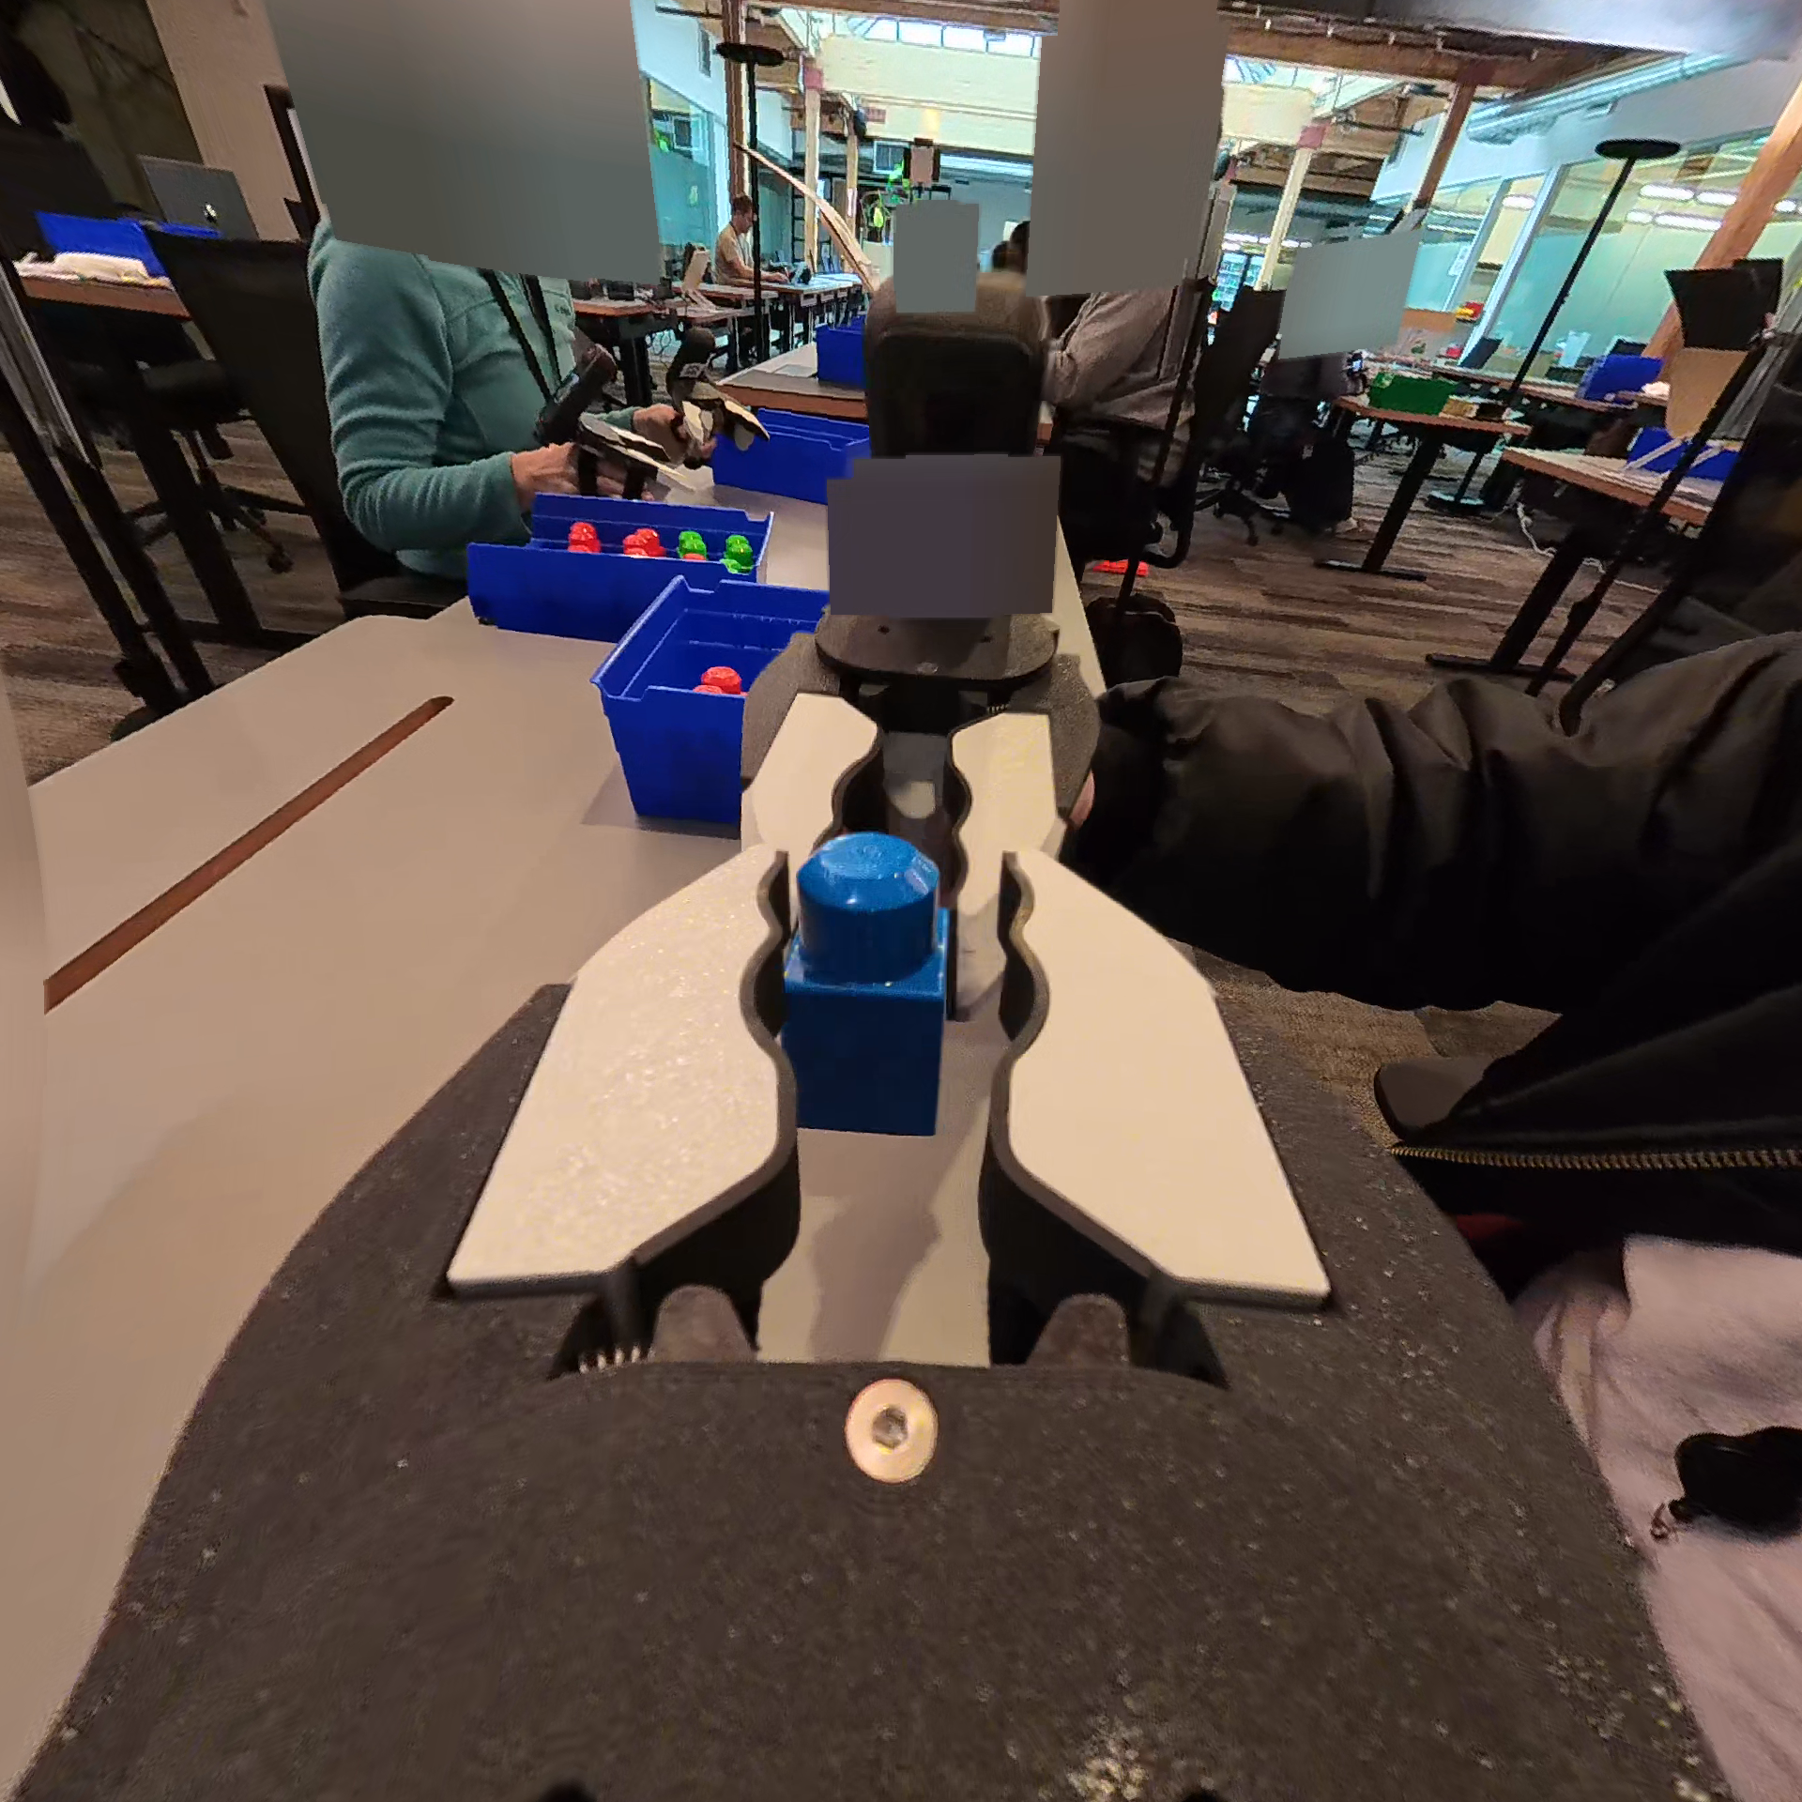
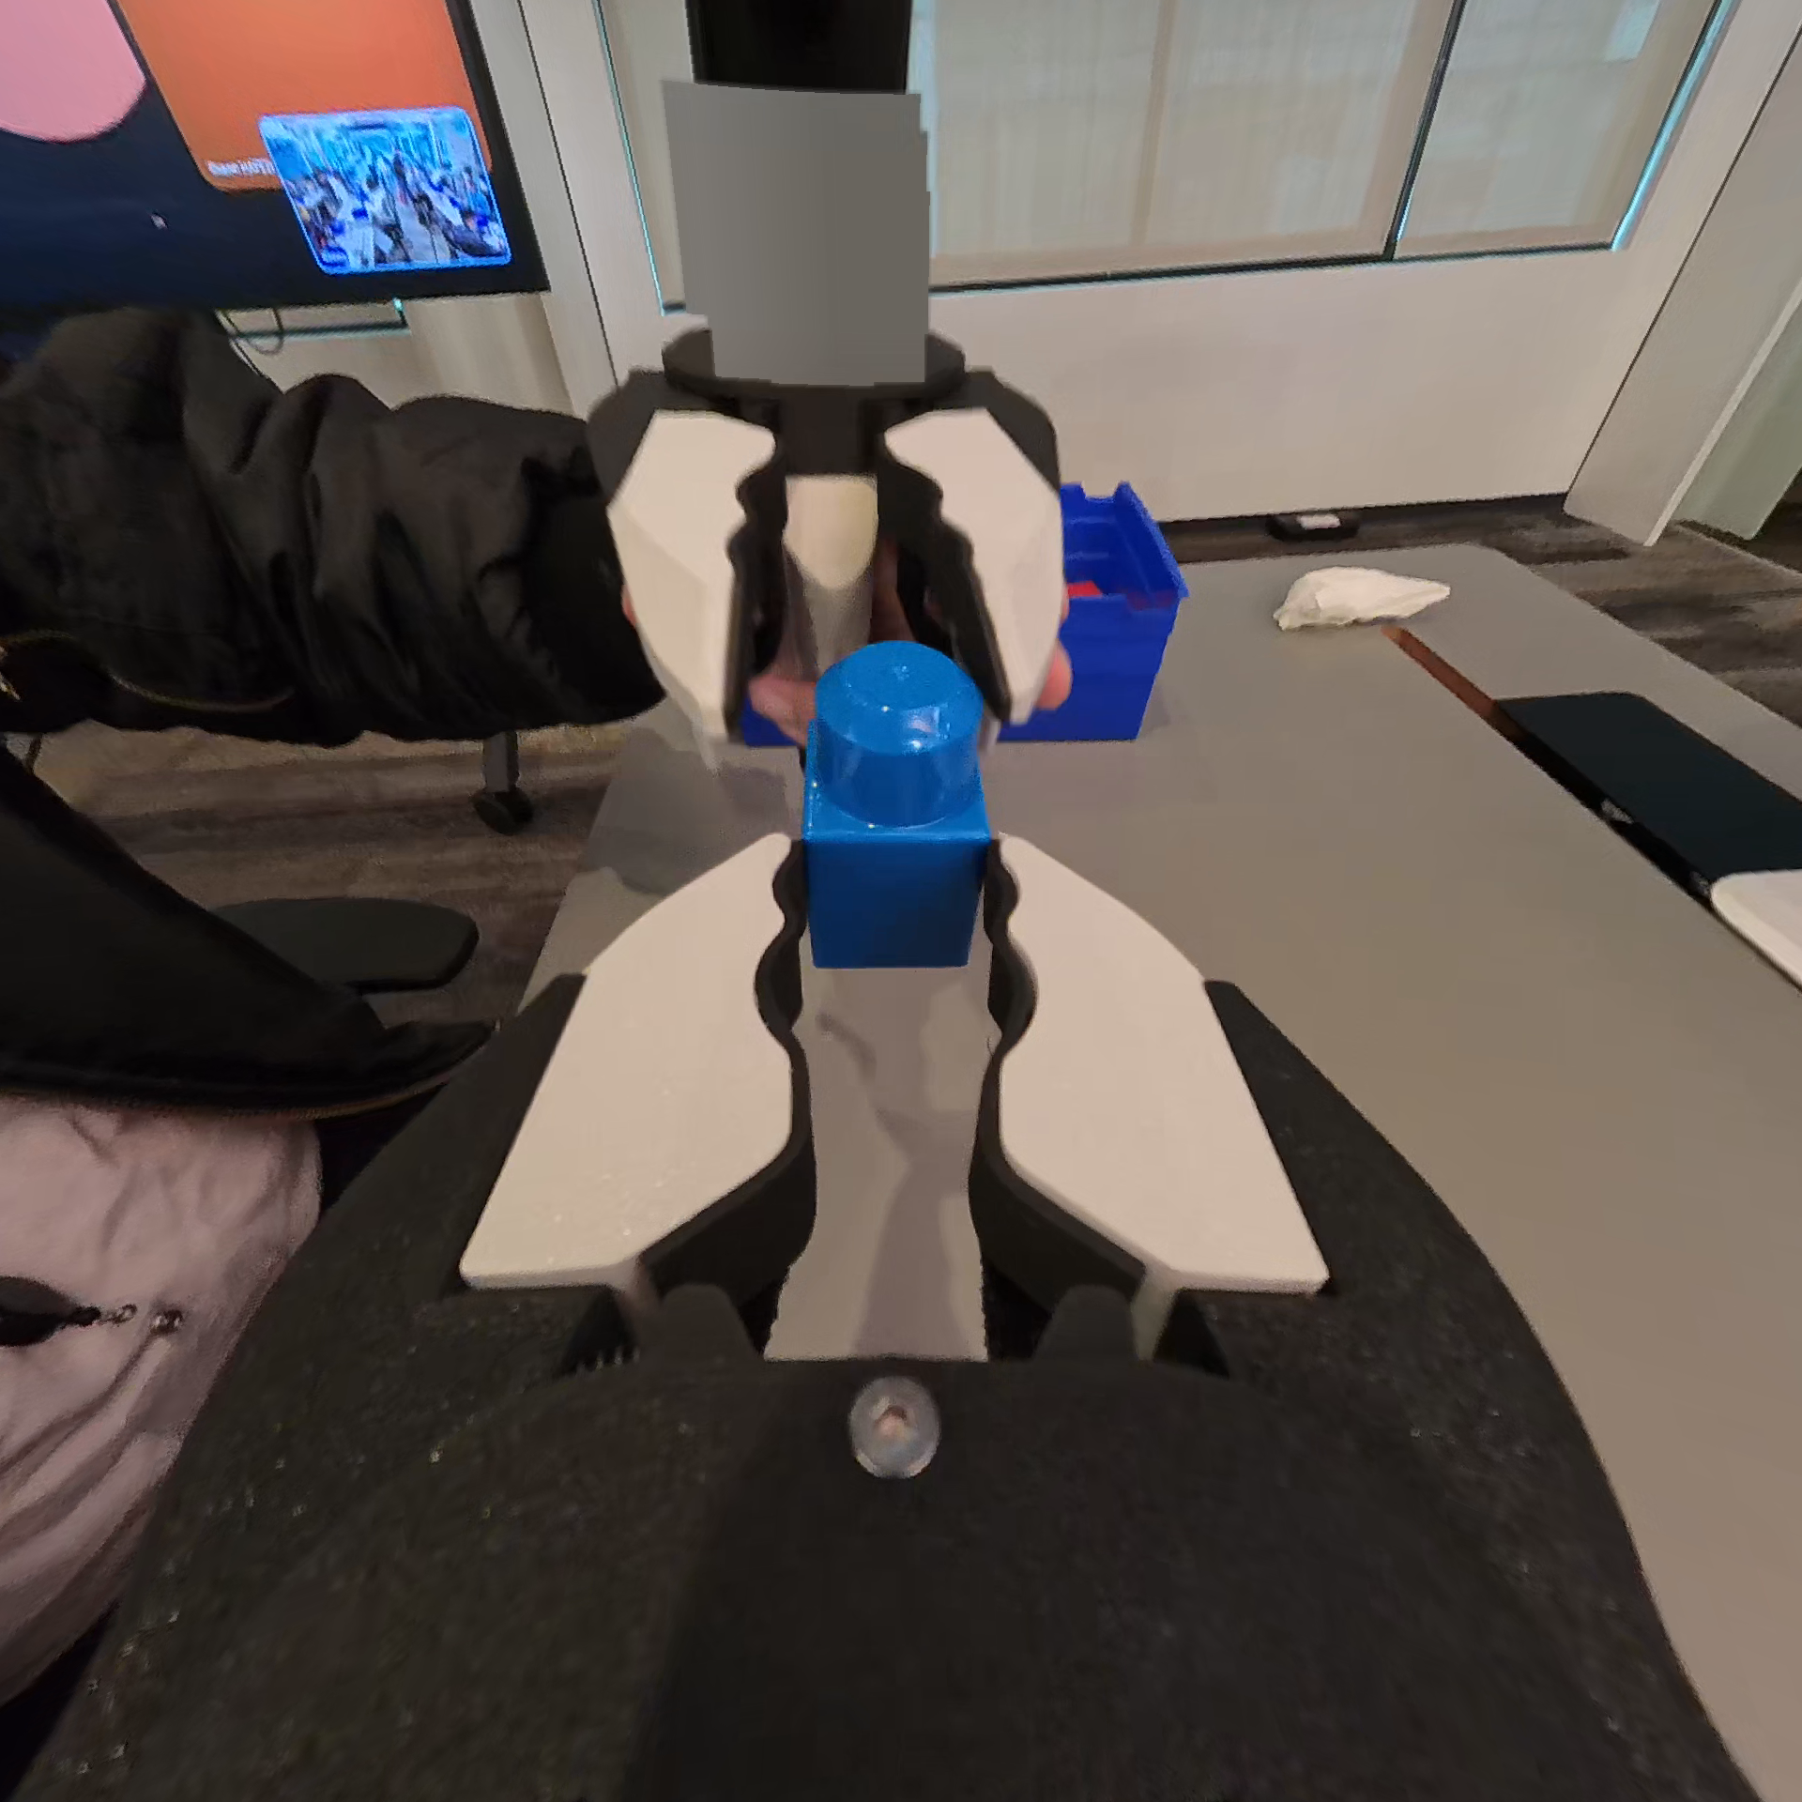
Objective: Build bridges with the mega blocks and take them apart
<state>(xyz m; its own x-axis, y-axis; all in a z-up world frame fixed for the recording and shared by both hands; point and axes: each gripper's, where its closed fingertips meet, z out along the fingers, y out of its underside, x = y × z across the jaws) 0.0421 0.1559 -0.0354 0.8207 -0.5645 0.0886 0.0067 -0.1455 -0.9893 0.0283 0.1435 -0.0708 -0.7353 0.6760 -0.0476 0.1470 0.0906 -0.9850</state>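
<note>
A single blue one-stud block (image 2: 892,892) stands upright just over the grey table (image 2: 1268,878). My right gripper (image 2: 894,848) is shut on the blue block, with both fingertips against its sides. My left gripper (image 1: 892,858) faces it from the opposite side and is open around the same block (image 1: 863,1024). The left finger is close to the block and a gap shows on the right. The right gripper also shows in the left wrist view (image 1: 902,780) behind the block. The left gripper shows in the right wrist view (image 2: 839,585), slightly blurred.
A blue bin (image 1: 683,741) with red blocks stands beyond the grippers, and a second bin (image 1: 614,585) holds red and green blocks. A person in teal works there with grippers. A white crumpled cloth (image 2: 1355,595) and a dark flat object (image 2: 1658,780) lie to the right.
</note>
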